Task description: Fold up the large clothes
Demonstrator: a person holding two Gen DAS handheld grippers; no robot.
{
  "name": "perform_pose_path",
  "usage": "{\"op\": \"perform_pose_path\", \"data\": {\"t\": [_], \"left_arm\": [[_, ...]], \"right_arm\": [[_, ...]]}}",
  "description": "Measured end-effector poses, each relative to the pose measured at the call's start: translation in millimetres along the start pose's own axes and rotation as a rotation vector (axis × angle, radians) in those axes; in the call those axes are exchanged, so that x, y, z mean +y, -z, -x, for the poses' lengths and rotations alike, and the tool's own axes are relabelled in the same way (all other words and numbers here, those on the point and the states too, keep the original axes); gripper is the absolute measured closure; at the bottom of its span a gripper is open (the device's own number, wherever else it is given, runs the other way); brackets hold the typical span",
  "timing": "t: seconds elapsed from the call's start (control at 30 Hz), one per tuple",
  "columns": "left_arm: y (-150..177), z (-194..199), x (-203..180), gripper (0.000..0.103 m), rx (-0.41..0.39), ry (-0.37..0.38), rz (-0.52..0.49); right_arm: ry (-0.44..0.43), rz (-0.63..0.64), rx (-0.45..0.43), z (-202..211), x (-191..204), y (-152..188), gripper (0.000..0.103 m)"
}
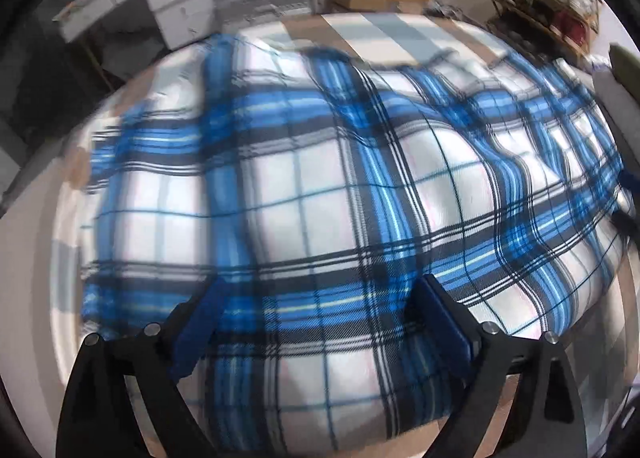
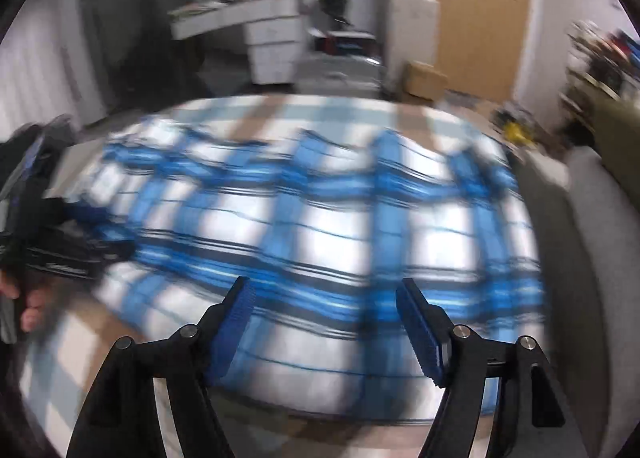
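Hovering with jaws spread wide and empty, the left gripper [image 1: 320,322] and right gripper [image 2: 326,326] face the plaid garment [image 1: 320,185] lying rumpled on the worktop [image 2: 256,107]; pinching a single wrinkled layer risks a crooked fold.

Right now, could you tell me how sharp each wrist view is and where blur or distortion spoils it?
Left wrist view: plaid cloth crisp at centre-right near the left gripper, smeared toward the left edge and background. Right wrist view: motion blur throughout, cloth stripes streaked, only the right gripper sharp. Both: fisheye bulges the striped surface beneath, dark vignette at the corners.
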State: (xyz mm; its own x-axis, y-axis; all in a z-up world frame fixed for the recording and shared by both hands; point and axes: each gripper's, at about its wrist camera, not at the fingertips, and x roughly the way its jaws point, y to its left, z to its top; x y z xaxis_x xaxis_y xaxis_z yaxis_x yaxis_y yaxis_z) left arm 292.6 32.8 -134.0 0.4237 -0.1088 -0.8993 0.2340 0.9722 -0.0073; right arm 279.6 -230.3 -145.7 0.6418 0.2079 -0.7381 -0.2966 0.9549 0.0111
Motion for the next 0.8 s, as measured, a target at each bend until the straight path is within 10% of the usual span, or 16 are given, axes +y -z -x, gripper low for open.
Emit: {"op": "perform_pose_path", "data": {"t": [0.2, 0.5, 0.73, 0.8], "left_arm": [[10.9, 13.0, -19.9, 0.01, -0.048, 0.02, -0.063], [36.7, 0.0, -4.8, 0.004, -0.035, 0.039, -0.008], [50.9, 6.7, 4.4, 0.001, -0.068, 0.051, 0.009], [49.1, 1.0, -1.3, 0.001, -0.069, 0.052, 0.009]], "right_arm": [[-0.081, 0.133, 0.109, -48.4, 68.0, 12.9, 0.029], [-0.05, 0.051, 0.099, -50.4, 55.4, 23.3, 0.028], [-0.088, -0.014, 0.015, -49.0, 54.6, -46.5, 0.028], [-0.063, 0.006, 0.042, -72.7, 62.2, -70.0, 0.043]]}}
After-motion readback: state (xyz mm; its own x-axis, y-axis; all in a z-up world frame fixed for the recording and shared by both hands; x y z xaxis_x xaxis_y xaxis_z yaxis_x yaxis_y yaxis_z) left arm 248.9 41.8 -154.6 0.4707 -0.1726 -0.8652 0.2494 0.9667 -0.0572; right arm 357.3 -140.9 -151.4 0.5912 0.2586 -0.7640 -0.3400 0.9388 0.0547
